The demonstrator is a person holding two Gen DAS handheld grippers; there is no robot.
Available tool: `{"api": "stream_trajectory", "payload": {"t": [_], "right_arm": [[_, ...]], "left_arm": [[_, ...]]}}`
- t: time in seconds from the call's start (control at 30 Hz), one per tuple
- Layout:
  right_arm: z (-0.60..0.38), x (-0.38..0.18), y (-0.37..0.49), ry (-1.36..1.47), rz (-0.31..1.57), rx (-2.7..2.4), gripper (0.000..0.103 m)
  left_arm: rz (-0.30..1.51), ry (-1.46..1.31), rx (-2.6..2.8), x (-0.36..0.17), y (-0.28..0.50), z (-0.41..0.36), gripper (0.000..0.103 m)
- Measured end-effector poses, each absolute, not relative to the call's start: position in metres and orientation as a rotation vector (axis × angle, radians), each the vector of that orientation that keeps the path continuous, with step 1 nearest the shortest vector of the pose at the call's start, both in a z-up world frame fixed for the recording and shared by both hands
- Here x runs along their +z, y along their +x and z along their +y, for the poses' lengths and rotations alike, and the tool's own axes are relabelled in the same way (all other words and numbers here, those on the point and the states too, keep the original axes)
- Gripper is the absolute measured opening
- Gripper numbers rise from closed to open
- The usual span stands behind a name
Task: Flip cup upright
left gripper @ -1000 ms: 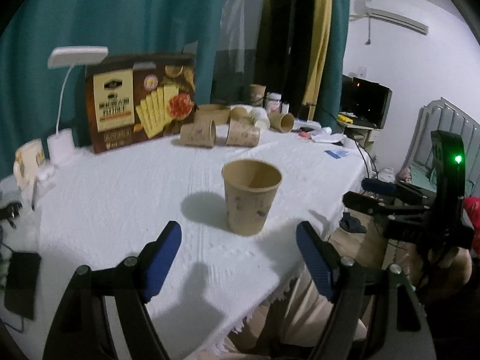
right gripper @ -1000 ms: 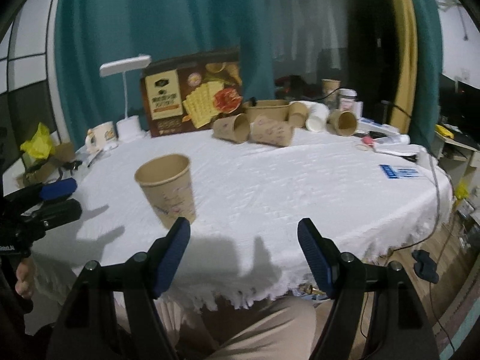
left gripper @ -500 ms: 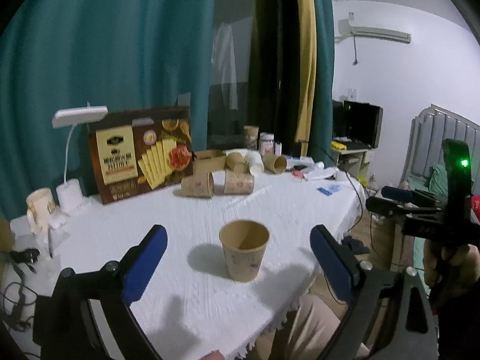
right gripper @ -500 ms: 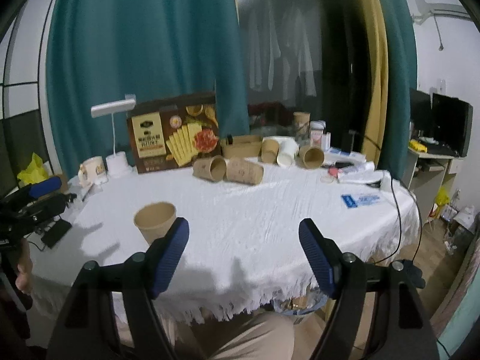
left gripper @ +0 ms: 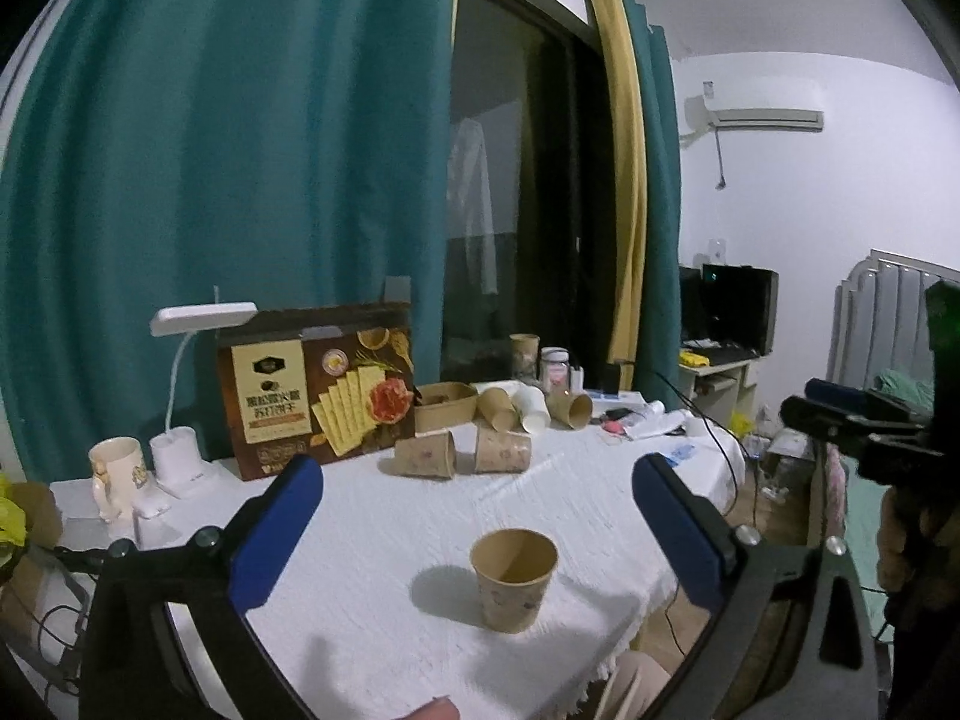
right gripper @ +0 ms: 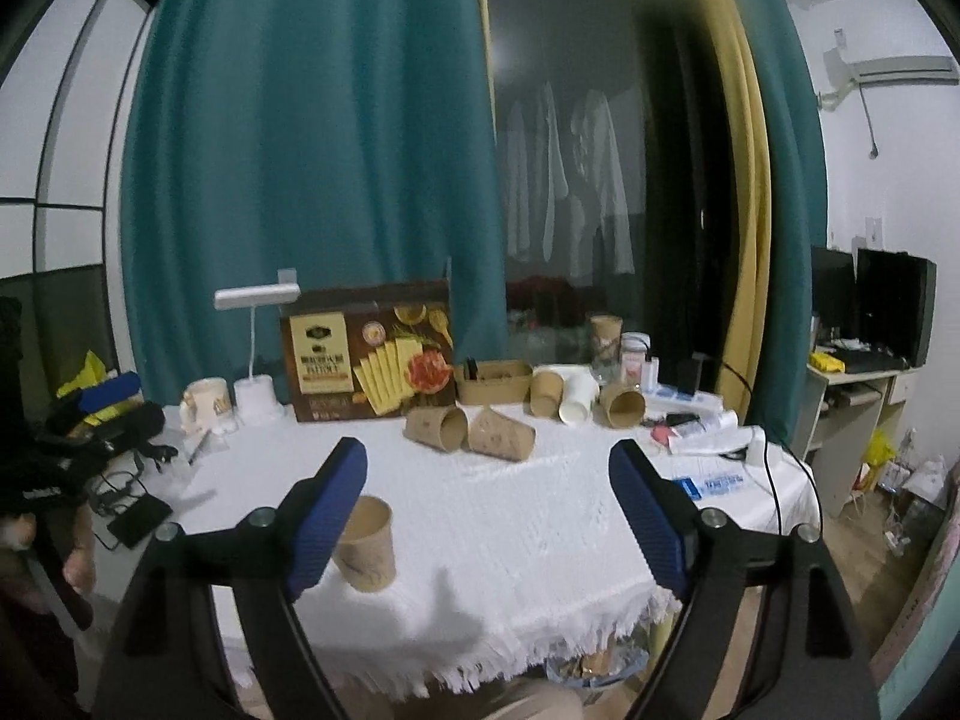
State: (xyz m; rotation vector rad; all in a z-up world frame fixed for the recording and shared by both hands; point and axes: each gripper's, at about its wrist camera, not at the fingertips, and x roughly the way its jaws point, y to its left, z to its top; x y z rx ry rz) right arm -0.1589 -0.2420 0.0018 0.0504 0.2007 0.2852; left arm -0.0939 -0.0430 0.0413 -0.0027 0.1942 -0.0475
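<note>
Standing upright, mouth up, the paper cup (left gripper: 513, 579) sits free on the near edge of the white-clothed counter (left gripper: 384, 516). Both the left gripper (left gripper: 474, 531) and right gripper (right gripper: 487, 516) have drawn back and risen over the last second, jaws wide and empty, so the flip looks finished. Several tipped cups (left gripper: 462, 453) lie far behind.

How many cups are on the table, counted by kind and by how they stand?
Upright brown paper cups: 2
Brown paper cups lying on their side: 4
White paper cup lying on its side: 1
Ceramic mug: 1
Total: 8
</note>
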Motion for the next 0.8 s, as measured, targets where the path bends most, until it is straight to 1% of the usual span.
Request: {"api": "stream_trajectory", "payload": {"t": [0.2,0.4,0.8], "right_arm": [[-0.229,0.008,-0.158,0.068,0.174,0.298,0.084],[-0.211,-0.002,-0.144,0.063,0.203,0.313,0.085],[-0.2,-0.019,-0.127,0.057,0.24,0.32,0.085]], "left_arm": [[0.176,-0.007,-0.01,0.042,-0.099,-0.028,0.103],[0.173,-0.021,0.016,0.037,-0.1,-0.014,0.103],[0.192,-0.011,0.016,0.023,-0.09,-0.01,0.103]]}}
